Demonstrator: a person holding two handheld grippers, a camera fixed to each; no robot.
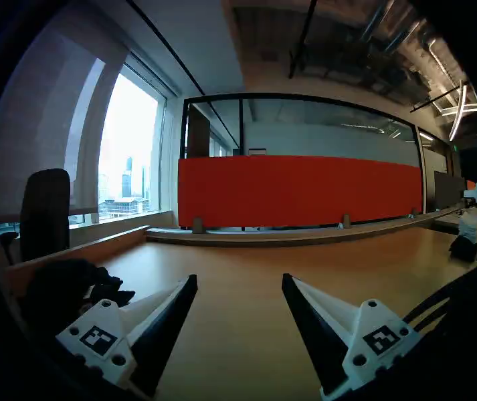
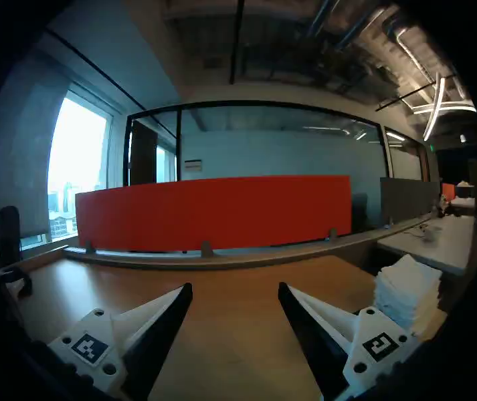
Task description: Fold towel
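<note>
Left gripper [image 1: 239,277] is held wide open and empty over the wooden surface [image 1: 271,250]. Right gripper [image 2: 234,285] is likewise open, nothing gripped. White towel stack [image 2: 409,291] is seen near the surface's right edge.

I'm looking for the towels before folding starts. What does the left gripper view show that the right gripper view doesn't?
Left gripper view: a dark bundle at the left edge of the wooden table, and black cables.
Right gripper view: a stack of folded white towels close by.
Both: left claw and right claw open over that table, the red partition, a window.
</note>
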